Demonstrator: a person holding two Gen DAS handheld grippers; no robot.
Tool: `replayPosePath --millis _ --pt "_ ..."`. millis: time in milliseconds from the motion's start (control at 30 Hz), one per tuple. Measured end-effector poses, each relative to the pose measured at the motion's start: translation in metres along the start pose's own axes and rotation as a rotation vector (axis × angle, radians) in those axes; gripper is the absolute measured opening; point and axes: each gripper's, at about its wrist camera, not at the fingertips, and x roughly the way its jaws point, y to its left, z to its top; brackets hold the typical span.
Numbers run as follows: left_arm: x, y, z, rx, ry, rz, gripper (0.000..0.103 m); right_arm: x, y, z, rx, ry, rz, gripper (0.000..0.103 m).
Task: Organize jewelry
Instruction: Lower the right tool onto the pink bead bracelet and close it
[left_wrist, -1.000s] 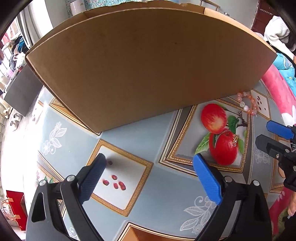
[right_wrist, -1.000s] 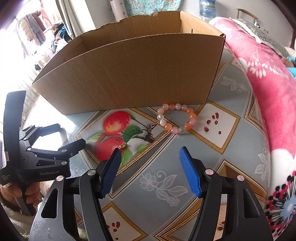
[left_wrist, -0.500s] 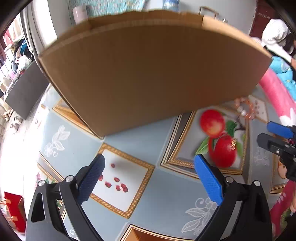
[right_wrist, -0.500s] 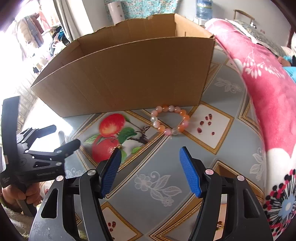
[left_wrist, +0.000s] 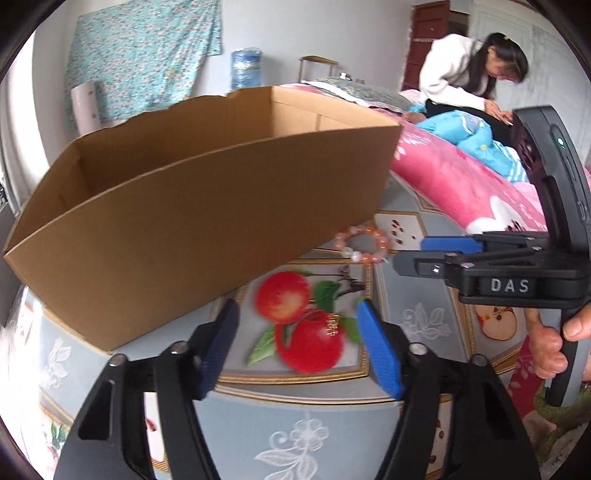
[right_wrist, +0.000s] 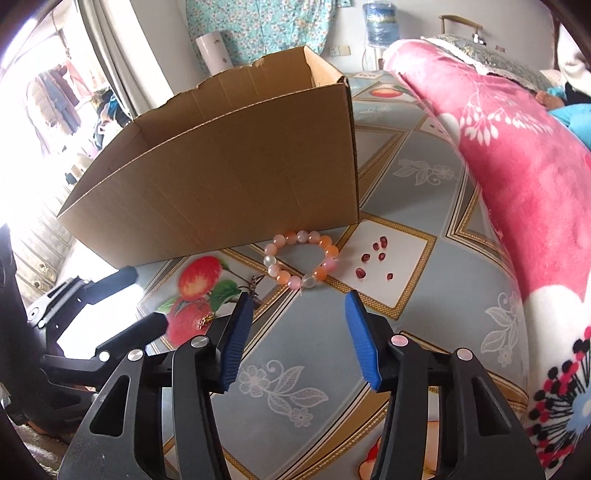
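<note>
Lying on the tabletop (right_wrist: 406, 206) just before the box (right_wrist: 229, 177) near its right corner, the bracelet (right_wrist: 301, 260) touches neither tool. A small gold charm (left_wrist: 333, 326) rests on the printed apples. Both the left tool (left_wrist: 295, 343) and right tool (right_wrist: 299, 332) have just been closing, half-wide, nothing between their pads.

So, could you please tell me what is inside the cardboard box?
Only bare inner walls of the cardboard box show, and nothing rises above its rim. Its near wall hides the floor, so anything lying flat inside cannot be seen.
</note>
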Motion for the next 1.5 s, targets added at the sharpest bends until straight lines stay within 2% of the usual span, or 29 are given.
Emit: replayPosePath --millis 67,133,300,433,533,633,833,1100,1267,1500 --pt "0.003 -0.007 0.002 0.029 0.01 -0.024 0.048 0.003 -0.003 0.0 0.009 0.002 0.012 0.048" --pt "0.009 -0.016 0.002 0.065 0.031 -0.027 0.035 0.005 -0.008 0.0 0.013 0.006 0.023 0.048" --pt "0.026 -0.029 0.0 0.113 0.087 0.002 0.016 0.006 -0.013 0.001 0.015 0.003 0.039 0.047" --pt "0.035 -0.03 -0.002 0.122 0.125 0.014 0.014 0.002 -0.02 0.001 0.025 -0.007 0.045 0.047" --pt "0.035 -0.031 -0.003 0.134 0.115 0.017 0.013 0.006 -0.018 0.002 0.028 -0.008 0.037 0.045" --pt "0.036 -0.031 -0.004 0.146 0.106 0.025 0.004 0.007 -0.017 0.003 0.035 -0.015 0.032 0.043" --pt "0.035 -0.025 -0.005 0.137 0.106 0.024 0.002 0.005 -0.009 0.004 0.011 -0.017 0.045 0.043" --pt "0.023 -0.001 -0.015 0.068 0.11 0.063 0.002 0.026 0.023 0.019 -0.104 0.006 0.057 0.043" --pt "0.016 0.01 -0.021 0.037 0.107 0.064 0.002 0.042 0.04 0.029 -0.167 0.01 0.049 0.033" --pt "0.011 0.014 -0.025 0.028 0.092 0.041 0.002 0.054 0.048 0.031 -0.208 0.017 -0.022 0.029"
